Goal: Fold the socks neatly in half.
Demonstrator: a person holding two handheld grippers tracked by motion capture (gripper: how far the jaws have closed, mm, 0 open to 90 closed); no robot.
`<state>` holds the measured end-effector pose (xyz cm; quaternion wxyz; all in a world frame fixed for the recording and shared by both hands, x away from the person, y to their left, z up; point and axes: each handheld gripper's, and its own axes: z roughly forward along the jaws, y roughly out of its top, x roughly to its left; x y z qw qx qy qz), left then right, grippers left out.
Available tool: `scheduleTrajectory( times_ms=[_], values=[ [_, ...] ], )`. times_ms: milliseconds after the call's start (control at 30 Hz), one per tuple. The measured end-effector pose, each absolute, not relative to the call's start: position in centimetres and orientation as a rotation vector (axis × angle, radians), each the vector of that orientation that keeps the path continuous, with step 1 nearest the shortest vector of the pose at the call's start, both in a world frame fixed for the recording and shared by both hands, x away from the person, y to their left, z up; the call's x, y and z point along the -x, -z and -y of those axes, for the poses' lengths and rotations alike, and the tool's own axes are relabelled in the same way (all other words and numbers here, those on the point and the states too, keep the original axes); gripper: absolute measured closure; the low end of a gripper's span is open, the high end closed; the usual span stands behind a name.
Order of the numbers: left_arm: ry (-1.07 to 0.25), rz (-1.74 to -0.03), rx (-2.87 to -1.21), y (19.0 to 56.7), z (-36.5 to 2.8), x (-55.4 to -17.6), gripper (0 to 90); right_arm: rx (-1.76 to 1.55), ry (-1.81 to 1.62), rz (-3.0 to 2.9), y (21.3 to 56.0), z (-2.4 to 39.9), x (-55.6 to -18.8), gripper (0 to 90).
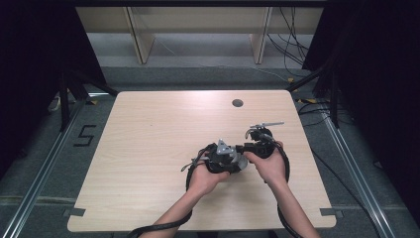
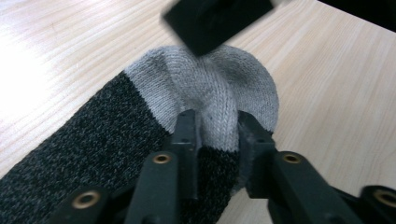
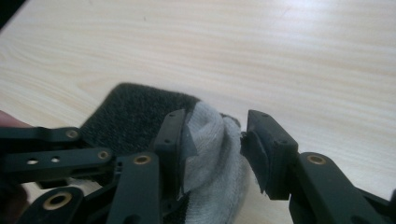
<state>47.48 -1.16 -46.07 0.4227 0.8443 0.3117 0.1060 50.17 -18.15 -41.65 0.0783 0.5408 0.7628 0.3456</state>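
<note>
A sock with a dark speckled body and a light grey end lies on the wooden table, near its right middle. In the left gripper view my left gripper pinches a raised fold of the grey end, and the knit touches both pads. My right gripper straddles the same grey end from the other side. Its jaws are apart: the cloth rests against the left pad, with a thin gap at the right pad. In the high view both grippers meet over the sock, tips almost touching.
One jaw of the right gripper hangs blurred just above the sock in the left gripper view. A round cable hole lies farther back on the table. Cables trail from both grippers toward the near edge. Bare wood surrounds the hands.
</note>
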Motion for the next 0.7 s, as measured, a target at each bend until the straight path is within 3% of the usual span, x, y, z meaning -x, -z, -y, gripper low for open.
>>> scheduleTrajectory(
  times_ms=[100,167,267,467,700],
  values=[
    [-0.286,-0.76,-2.088,45.1,0.7,-46.9,56.2,-1.63,-0.998,-2.316,42.6,18.2,-50.4,73.2],
    [-0.295,-0.741,-2.062,44.0,-0.2,-46.2,52.4,-1.626,-0.991,-2.29,43.0,18.5,-50.3,75.6],
    [-0.35,-0.771,-2.05,42.9,-2.4,-46.1,53.9,-1.663,-0.976,-2.288,43.0,18.6,-50.1,76.4],
    [-0.359,-0.927,-2.124,45.2,-6.5,-46.5,58.1,-1.623,-0.938,-2.284,43.7,18.6,-50.2,77.1],
    [-0.342,-0.911,-2.173,46.6,-6.0,-46.0,58.4,-1.634,-0.908,-2.306,44.7,18.6,-50.3,77.5]
  ],
)
